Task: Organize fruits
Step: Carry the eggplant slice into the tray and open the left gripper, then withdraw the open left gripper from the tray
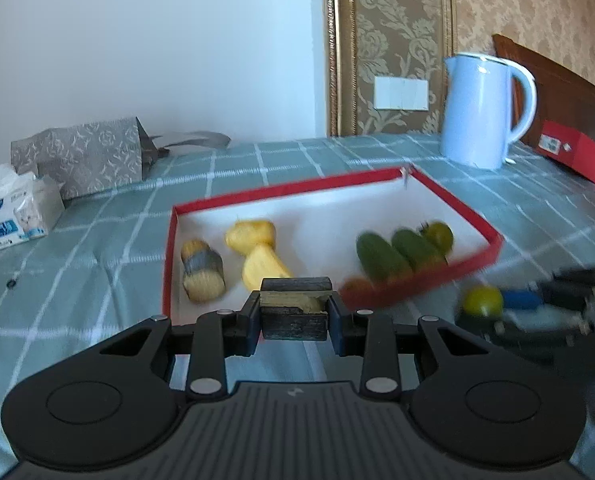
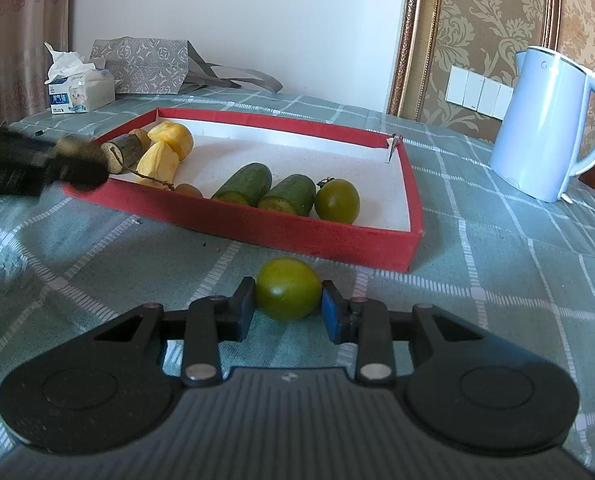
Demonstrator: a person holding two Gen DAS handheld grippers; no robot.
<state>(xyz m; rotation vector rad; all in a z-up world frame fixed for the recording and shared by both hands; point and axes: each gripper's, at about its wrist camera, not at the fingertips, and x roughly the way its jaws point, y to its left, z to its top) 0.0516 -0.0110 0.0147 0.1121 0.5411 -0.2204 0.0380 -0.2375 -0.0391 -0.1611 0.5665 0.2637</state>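
My right gripper sits low over the checked tablecloth with a green tomato between its fingers; the pads look to be touching it on both sides, so I judge it gripped, or very nearly, though I cannot tell whether it has left the cloth. The red tray lies straight ahead of that gripper, its near wall just beyond the tomato, so the coming move is a short lift up and forward over that wall. Inside, near the right end of the near wall, a second green tomato sits touching two cucumber pieces, whose long axes run away from me and to the left; the open white floor behind them looks like the place to aim for. My left gripper is clamped on a dark-skinned chunk with a pale cut face, held at the left end of the near wall, close to the yellow pieces and a similar stub already lying there. The right hand is plainly the nearer one to the loose tomato. A pale blue kettle stands well beyond the tray's far right corner.
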